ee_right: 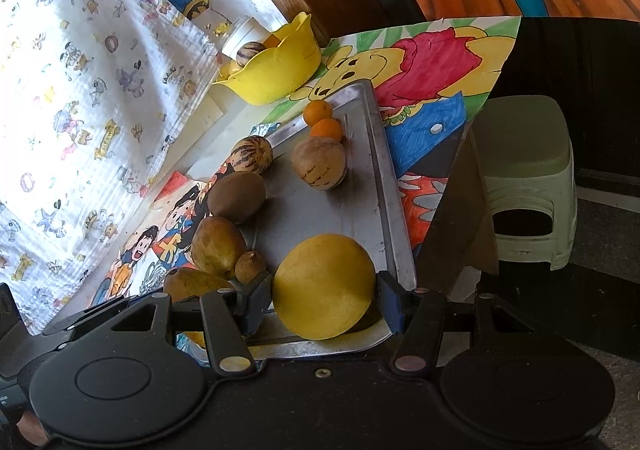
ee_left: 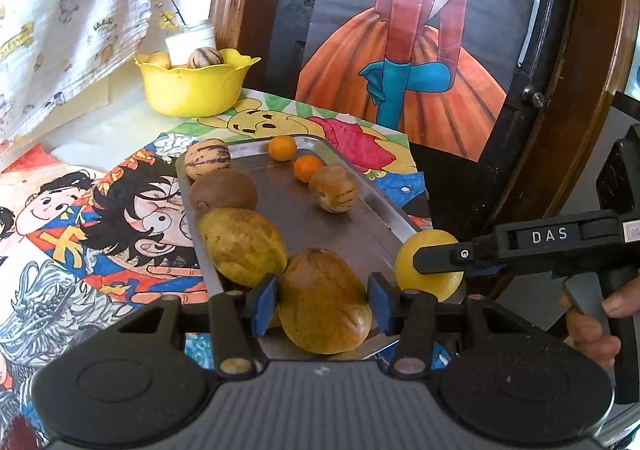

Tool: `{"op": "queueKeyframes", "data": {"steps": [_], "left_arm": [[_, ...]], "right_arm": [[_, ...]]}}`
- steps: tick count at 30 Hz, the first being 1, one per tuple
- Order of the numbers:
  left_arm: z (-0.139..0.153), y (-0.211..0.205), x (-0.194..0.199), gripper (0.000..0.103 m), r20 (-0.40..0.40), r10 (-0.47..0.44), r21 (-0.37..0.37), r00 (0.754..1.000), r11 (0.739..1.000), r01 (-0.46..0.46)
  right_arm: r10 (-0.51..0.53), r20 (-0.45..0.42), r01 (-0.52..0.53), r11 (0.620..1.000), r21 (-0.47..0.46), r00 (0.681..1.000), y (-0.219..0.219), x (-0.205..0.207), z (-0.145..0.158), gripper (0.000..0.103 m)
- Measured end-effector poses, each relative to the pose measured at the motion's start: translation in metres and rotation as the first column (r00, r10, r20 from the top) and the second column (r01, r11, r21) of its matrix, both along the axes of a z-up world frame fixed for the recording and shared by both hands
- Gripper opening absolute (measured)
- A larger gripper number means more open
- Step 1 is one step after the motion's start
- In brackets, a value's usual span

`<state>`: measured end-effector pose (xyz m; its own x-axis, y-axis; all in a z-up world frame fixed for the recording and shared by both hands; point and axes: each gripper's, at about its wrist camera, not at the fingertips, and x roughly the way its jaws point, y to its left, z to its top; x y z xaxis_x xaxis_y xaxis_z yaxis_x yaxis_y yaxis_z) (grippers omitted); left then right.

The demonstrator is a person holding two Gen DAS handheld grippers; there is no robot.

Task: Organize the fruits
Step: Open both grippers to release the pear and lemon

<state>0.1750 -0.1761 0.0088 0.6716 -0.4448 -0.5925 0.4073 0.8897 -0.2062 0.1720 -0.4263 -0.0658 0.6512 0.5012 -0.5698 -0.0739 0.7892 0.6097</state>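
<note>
Both claws angle downward, left claw (ee_left: 322, 300) seemingly gripping a pear (ee_left: 323, 306).

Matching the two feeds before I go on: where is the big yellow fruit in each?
Left wrist: yellow fruit right of centre, partly behind the right hand-held gripper's finger.
Right wrist: yellow fruit low centre, between the blue pads.
Shared landmark: yellow bowl beyond the tray.

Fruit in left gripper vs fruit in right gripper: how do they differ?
The pear in the left gripper is brownish and mottled; the yellow fruit in the right gripper is bright, even yellow. The pear tapers towards a stem end; the yellow fruit is nearly round. Shared: each sits between blue pads at the near end of the metal tray.
</note>
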Motion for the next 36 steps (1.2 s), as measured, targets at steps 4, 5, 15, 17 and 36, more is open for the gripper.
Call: {"op": "queueKeyframes", "data": {"steps": [4, 5, 15, 17, 36], "left_arm": [[-0.001, -0.001, -0.001, 0.053, 0.006, 0.007, 0.002, 1.000, 1.000, -0.007], [-0.001, -0.001, -0.002, 0.053, 0.007, 0.008, 0.002, 1.000, 1.000, -0.008], [0.001, -0.001, -0.009, 0.054, 0.046, 0.031, 0.014, 0.998, 0.999, -0.032], [0.002, 0.000, -0.012, 0.055, 0.058, 0.036, 0.015, 0.998, 0.999, -0.037], [0.011, 0.047, -0.047, 0.101, 0.089, 0.192, -0.087, 0.977, 0.979, -0.184]], "right_arm": [[-0.005, 0.008, 0.005, 1.000, 0.003, 1.000, 0.000, -0.001, -0.001, 0.059], [-0.006, 0.011, 0.006, 1.000, 0.002, 1.000, 0.000, -0.001, -0.002, 0.059], [-0.017, 0.035, 0.017, 1.000, -0.008, 0.999, 0.004, -0.003, -0.003, 0.060], [-0.026, 0.044, 0.026, 1.000, -0.007, 0.999, 0.004, -0.006, -0.003, 0.060], [-0.108, 0.223, 0.134, 0.985, -0.108, 0.969, 0.020, -0.057, 0.011, 0.087]]}}
